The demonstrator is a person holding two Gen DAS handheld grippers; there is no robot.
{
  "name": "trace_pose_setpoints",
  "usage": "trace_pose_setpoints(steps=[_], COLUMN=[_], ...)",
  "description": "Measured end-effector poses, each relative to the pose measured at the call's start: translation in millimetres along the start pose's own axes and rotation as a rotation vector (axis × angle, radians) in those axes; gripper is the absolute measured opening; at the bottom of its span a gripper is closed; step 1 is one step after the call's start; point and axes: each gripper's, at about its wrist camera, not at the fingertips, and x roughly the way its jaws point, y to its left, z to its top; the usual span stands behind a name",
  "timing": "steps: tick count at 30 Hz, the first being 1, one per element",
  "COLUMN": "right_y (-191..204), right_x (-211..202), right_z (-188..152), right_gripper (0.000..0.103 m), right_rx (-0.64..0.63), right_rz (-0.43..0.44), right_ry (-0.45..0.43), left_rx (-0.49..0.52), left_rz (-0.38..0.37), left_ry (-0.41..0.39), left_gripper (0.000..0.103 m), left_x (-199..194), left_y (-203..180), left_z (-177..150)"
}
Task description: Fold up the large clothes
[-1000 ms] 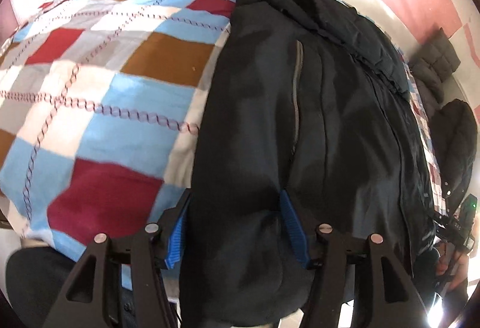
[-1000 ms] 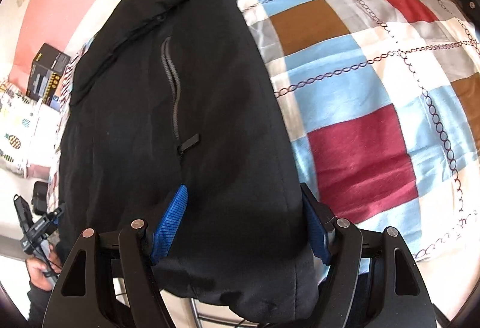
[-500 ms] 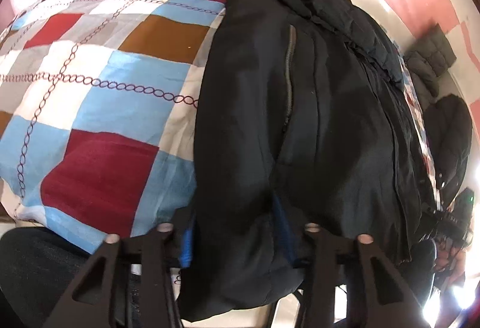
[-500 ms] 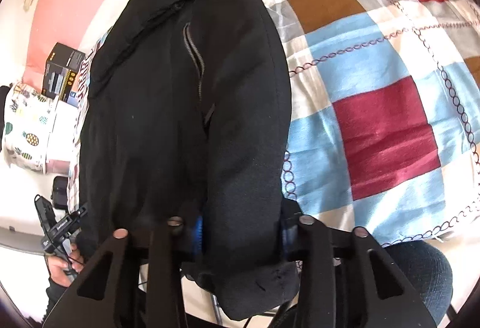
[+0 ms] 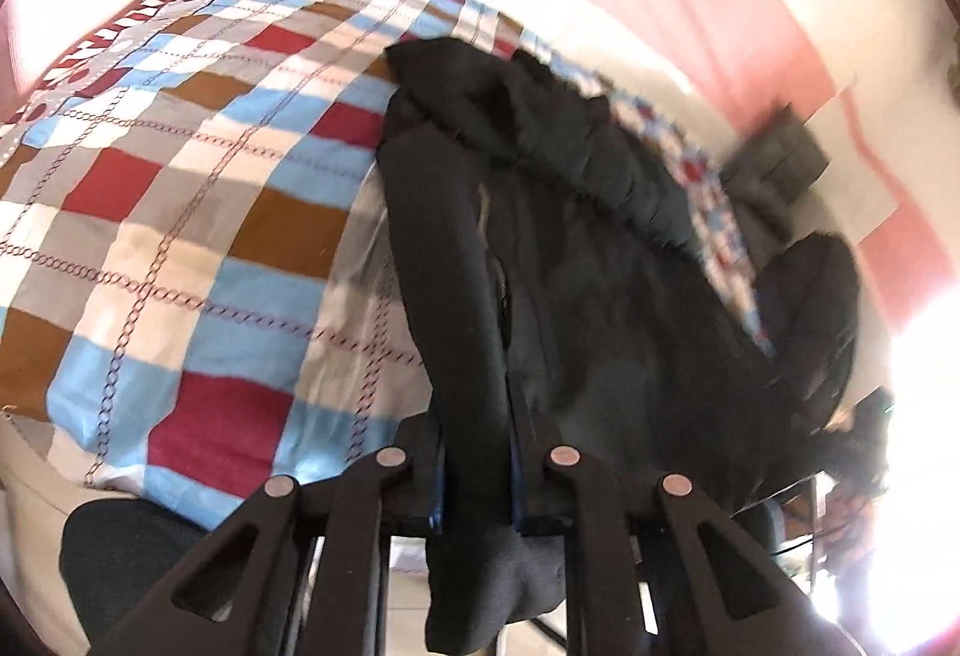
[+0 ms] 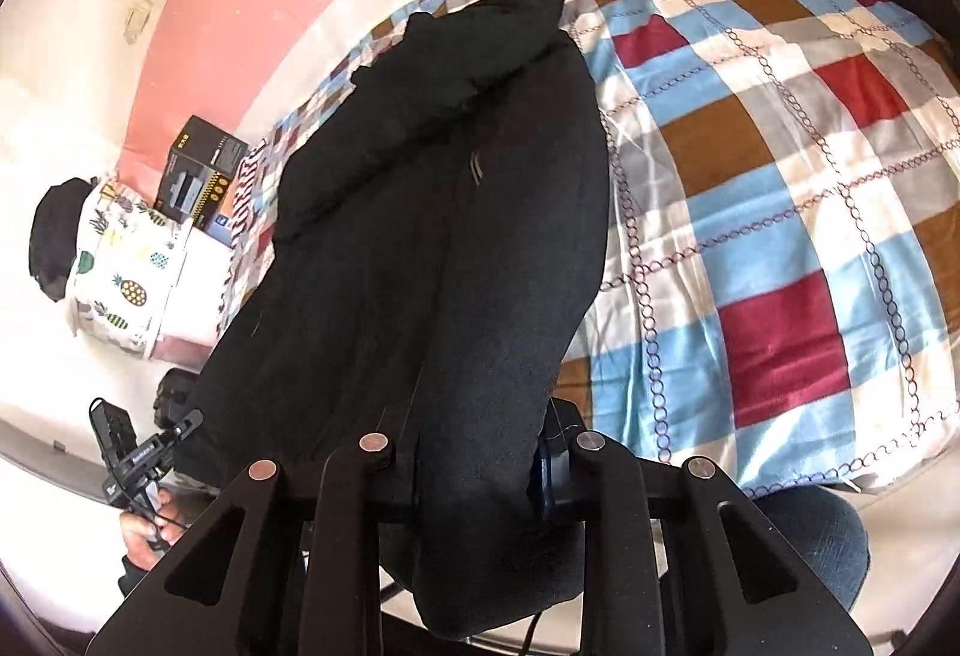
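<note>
A large black jacket point(image 5: 570, 266) lies lengthwise on the checked bed cover point(image 5: 180, 236), collar at the far end. My left gripper point(image 5: 477, 476) is shut on a fold of the hem at the near edge, and the cloth hangs below the pads. In the right wrist view the same jacket point(image 6: 450, 206) shows its pocket zip. My right gripper point(image 6: 477, 470) has its jaws closing on a thick bunch of hem, and the pads press into the cloth. Both hem corners are raised off the bed cover point(image 6: 780, 176).
Cardboard boxes point(image 6: 201, 173) and a pineapple-print cushion point(image 6: 126, 272) sit beside the bed's far left. A hand point(image 6: 147, 524) with a black device is at lower left. Another dark garment point(image 5: 810, 308) lies right of the jacket. A trousered leg point(image 6: 828, 542) stands against the bed's near edge.
Both grippers went from open around the hem to closed on it. Both have then risen, lifting the jacket's near end off the bed.
</note>
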Motion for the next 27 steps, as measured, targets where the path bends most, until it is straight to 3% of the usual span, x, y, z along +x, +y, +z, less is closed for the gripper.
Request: trace_pose_setpoints(steps=[5,14,21,27], right_y=[6.6,28.5,50.6,58.4], right_x=[-7.5,-34.4,-21.0,28.5], right_z=[21.4,109.7,190.6,270.2], right_gripper=[0.026,0.026,0.026,0.026], right_rx=[-0.012,-0.022,-0.021,0.046], right_rz=[0.075,0.188,0.213,0.204], right_ry=[-0.035,-0.199,-0.255,-0.257], left_rx=[-0.009,-0.031,-0.046,-0.056], left_rz=[-0.085,-0.150,-0.160,-0.112], left_ry=[-0.058,-0.218,-0.273,-0.258], left_gripper=[0.015,0.015,0.015,0.015], left_x=[-10.1,-26.7,2.7,60.3], left_y=[-11.8,-31.1,-42.7,-45.9], left_z=[29.9,118.8,199.0,279.1])
